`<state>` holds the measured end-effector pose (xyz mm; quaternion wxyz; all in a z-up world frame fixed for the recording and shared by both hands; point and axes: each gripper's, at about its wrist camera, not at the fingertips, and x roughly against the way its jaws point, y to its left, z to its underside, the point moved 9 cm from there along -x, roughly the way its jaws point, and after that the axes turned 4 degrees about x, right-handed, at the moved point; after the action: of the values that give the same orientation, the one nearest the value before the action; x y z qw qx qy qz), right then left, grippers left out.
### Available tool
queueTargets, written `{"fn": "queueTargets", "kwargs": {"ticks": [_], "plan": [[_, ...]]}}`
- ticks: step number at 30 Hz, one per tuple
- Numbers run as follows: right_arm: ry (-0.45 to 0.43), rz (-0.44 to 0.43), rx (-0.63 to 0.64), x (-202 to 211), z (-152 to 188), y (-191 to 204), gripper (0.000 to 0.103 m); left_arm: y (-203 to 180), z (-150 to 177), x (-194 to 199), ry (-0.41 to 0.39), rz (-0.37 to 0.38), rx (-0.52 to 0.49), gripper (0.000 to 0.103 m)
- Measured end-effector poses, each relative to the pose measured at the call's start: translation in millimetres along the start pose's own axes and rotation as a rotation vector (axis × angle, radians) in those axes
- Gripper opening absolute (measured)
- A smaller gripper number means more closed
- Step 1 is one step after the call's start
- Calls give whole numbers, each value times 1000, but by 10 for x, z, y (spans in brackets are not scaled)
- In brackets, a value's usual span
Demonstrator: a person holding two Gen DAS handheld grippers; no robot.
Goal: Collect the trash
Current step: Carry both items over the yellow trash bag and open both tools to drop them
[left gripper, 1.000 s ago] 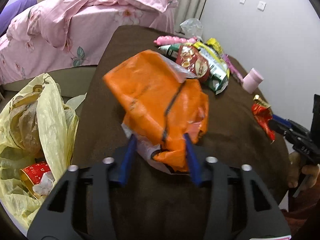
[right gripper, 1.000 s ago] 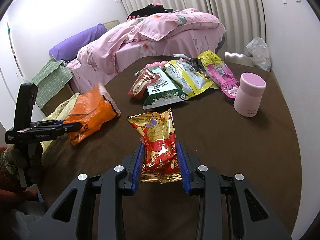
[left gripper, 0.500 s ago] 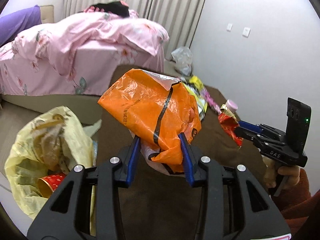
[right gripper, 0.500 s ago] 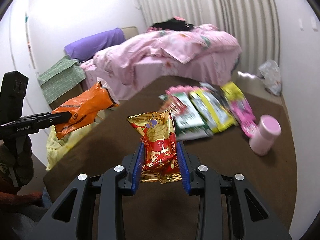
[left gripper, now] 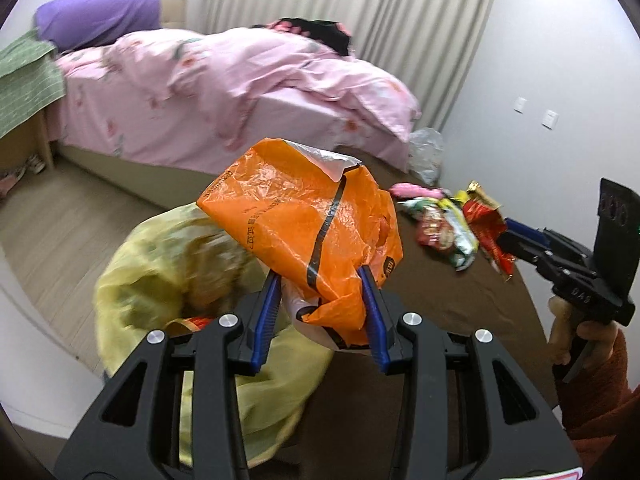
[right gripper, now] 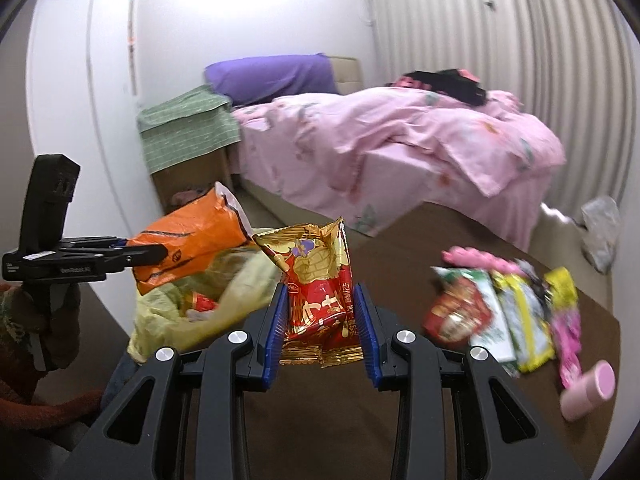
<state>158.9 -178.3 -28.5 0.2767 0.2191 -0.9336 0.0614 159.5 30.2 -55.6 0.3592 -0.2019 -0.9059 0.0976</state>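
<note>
Left tool (left gripper: 320, 312) clenched on orange wrapper (left gripper: 304, 232), held above yellow trash bag (left gripper: 168, 280) beside table (left gripper: 460, 304). Right tool (right gripper: 322, 324) clamped red snack packet (right gripper: 320, 288) upright; bag lay left-forward, left tool nearer.

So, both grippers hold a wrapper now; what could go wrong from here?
1. The orange bag is wide and held only by its lower edge; it may catch the rim of the yellow trash bag.
2. The red snack wrapper is slippery foil and could slide from the right gripper.
</note>
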Motion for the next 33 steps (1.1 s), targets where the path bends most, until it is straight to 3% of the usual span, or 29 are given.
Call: {"fn": "queueTargets", "kwargs": {"ticks": [5, 9, 15, 18, 22, 27, 33], "plan": [[21, -93, 33, -306, -157, 276, 32, 371, 129, -16, 50, -29, 43, 37], [36, -179, 90, -573, -287, 575, 32, 602, 287, -206, 142, -39, 73, 37], [128, -303, 125, -1255, -343, 979, 32, 810, 517, -724, 311, -72, 79, 37], [198, -372, 105, -1668, -316, 1130, 32, 855, 611, -860, 354, -87, 53, 37], [301, -427, 93, -2088, -186, 1242, 32, 928, 615, -846, 345, -99, 39, 37], [460, -405, 145, -2432, 148, 1315, 32, 1146, 622, -767, 306, -172, 63, 37], [509, -367, 225, -2415, 357, 1284, 32, 1256, 624, -810, 281, -220, 60, 37]]}}
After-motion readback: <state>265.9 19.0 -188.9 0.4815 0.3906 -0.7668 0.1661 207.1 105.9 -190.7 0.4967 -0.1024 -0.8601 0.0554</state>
